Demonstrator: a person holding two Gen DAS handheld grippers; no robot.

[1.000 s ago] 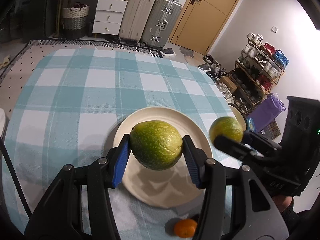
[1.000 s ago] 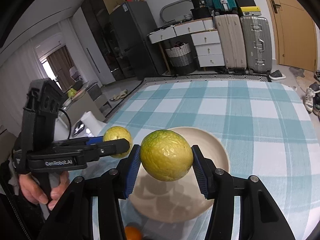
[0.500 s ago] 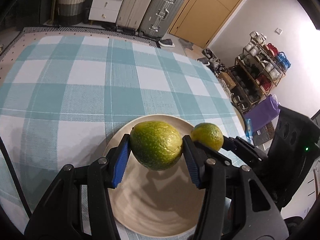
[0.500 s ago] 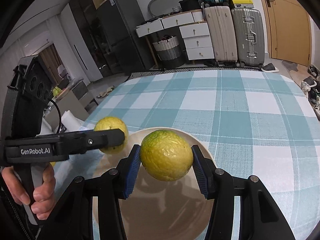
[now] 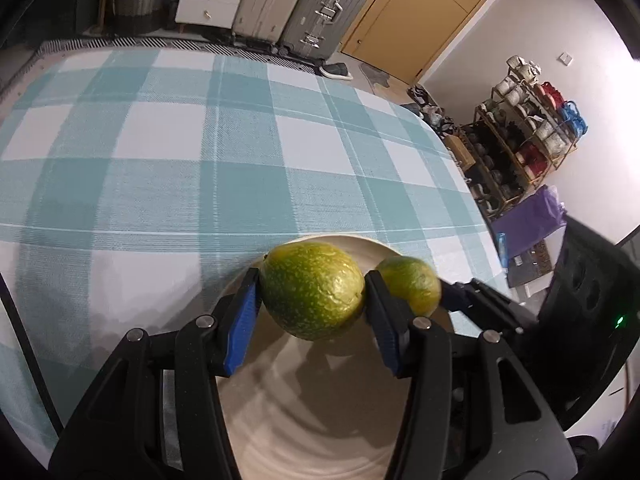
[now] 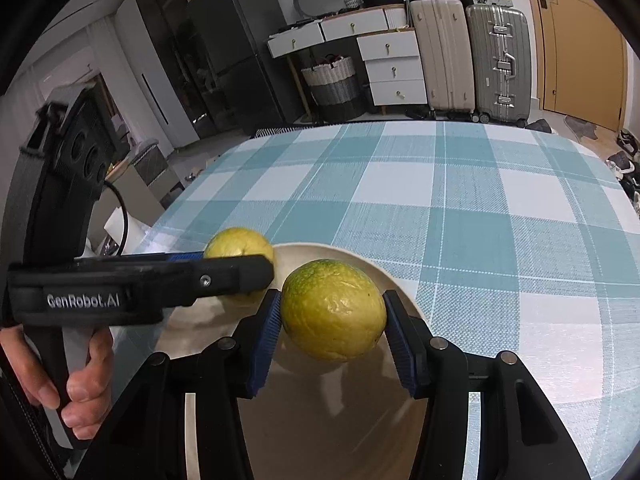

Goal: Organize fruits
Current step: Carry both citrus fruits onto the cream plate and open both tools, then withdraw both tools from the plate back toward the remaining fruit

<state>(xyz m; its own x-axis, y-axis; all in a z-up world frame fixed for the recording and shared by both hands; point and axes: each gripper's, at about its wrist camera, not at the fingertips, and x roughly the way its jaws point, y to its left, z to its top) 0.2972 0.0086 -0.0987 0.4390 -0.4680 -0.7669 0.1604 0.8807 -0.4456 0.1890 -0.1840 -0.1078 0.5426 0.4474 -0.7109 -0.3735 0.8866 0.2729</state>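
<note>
Right wrist view: teal checked tablecloth, suitcases behind, both grippers clamping green fruit.

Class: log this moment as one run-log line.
left claw: holds green fruit | right claw: holds yellow-green fruit | both above plate

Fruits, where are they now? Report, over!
Left gripper clamps a green fruit. Right gripper clamps a yellow-green fruit. Both over the cream plate. Nothing blocking.
</note>
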